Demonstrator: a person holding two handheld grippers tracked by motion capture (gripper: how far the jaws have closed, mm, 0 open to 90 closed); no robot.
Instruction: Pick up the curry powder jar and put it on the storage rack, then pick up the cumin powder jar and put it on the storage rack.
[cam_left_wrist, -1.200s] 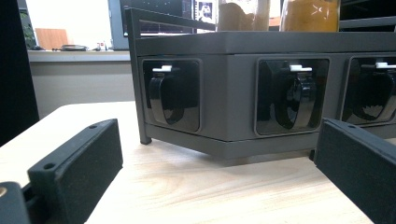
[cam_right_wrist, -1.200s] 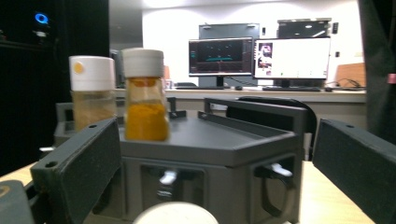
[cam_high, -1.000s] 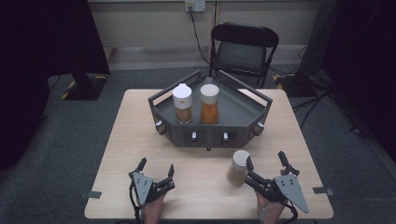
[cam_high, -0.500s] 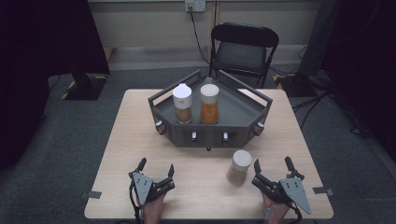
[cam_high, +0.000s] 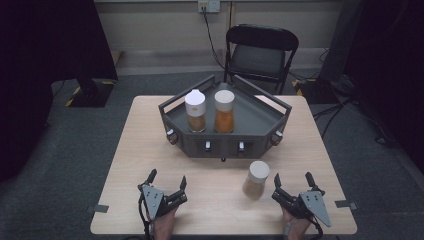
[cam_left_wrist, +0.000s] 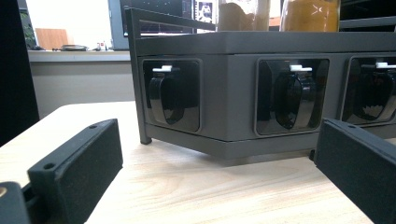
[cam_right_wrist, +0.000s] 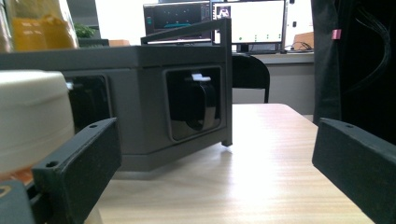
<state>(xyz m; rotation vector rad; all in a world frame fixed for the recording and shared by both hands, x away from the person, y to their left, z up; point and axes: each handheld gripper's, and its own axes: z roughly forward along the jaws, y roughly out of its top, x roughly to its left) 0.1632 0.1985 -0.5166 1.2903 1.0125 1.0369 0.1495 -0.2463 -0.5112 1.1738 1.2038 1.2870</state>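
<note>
Jar (cam_high: 257, 179) with white lid stands upright on the bench (cam_high: 220, 210), lower right of the high frame, just left of my right tool (cam_high: 295, 186) and apart from it. That tool's jaws are spread, holding nothing. My left tool (cam_high: 166, 181), likewise spread and empty, lies well apart at lower left. Right hand is nearer.

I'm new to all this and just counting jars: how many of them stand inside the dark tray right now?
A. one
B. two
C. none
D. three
B: in the high view two white-capped jars, one brownish and one orange, stand side by side inside the tray, while a third jar stands outside it on the table, just left of the open right gripper.
</note>
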